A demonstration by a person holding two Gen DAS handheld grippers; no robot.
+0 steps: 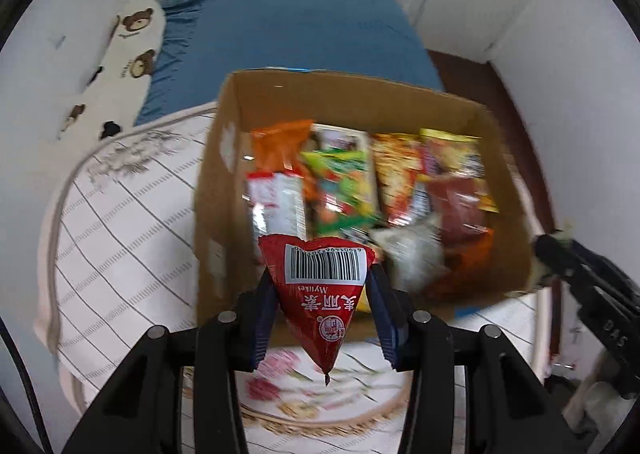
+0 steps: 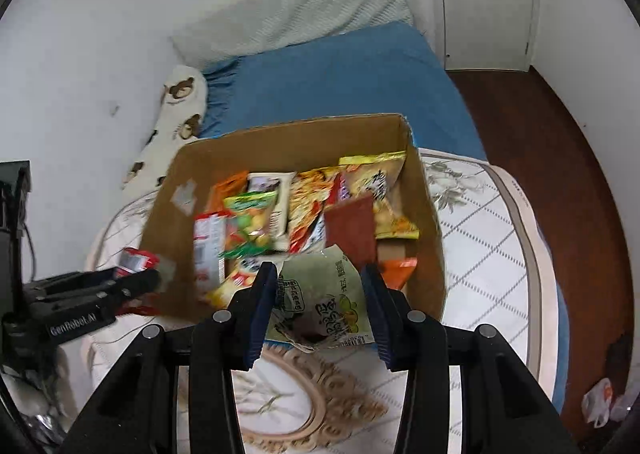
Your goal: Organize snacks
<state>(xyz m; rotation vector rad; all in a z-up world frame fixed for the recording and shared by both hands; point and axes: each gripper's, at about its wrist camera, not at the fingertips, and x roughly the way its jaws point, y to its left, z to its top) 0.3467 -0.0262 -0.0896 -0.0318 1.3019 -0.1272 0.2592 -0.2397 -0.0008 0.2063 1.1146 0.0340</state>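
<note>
blurring box snacks, unreadable

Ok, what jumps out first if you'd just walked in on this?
The cardboard box on the bed, packed with bright snack packets. Each gripper holds one at its near edge: the left gripper a red triangular packet showing its barcode, the right gripper a pale green packet.

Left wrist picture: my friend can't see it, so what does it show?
The left gripper holds a red triangle snack packet with a barcode, just in front of an open cardboard box. The box is full of colourful snack bags and sits on a quilted white mattress. The other gripper pokes in from the right.
</note>
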